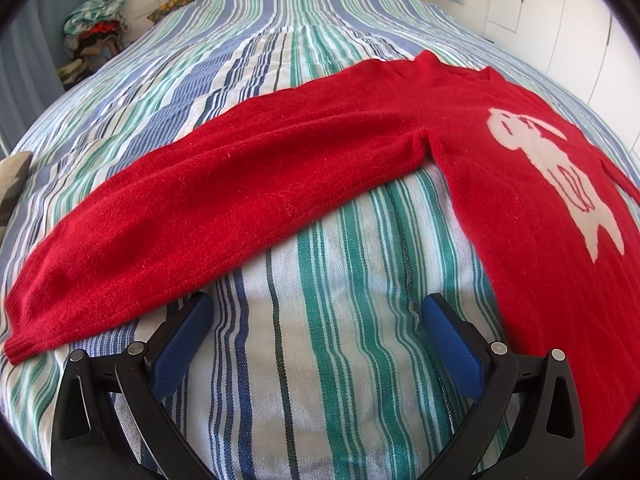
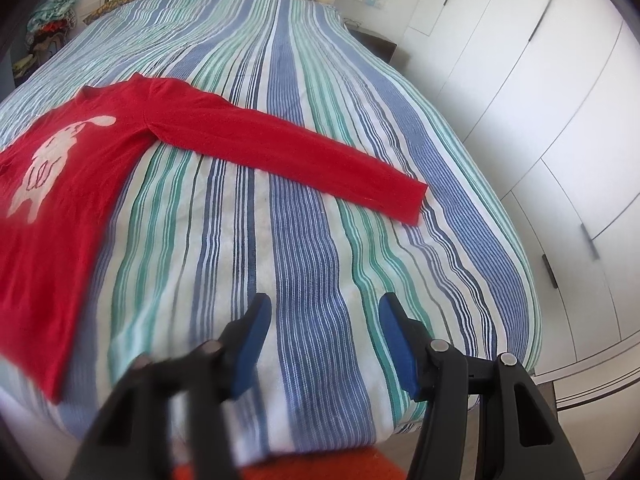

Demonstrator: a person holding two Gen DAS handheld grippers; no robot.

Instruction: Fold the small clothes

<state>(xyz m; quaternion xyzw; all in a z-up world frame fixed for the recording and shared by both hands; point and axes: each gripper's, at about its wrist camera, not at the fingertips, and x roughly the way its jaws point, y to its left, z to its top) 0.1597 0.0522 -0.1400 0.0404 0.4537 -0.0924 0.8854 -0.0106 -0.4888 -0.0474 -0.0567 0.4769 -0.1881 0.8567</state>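
Red sweater (image 1: 280, 176) flat on striped bedspread (image 1: 340, 360)

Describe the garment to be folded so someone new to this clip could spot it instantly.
Start at the striped bedspread covering the bed. Lying flat on it, sleeves spread wide, is the red sweater. Its solid red knit and the pale animal figure on its chest set it apart from the blue-green stripes.

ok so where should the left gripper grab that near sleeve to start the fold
Take the sleeve at its ribbed cuff, coming in low from the near edge of the bed. The sleeve lies flat and stretched out, and the cuff is its free end. The left gripper is open, close beside it.
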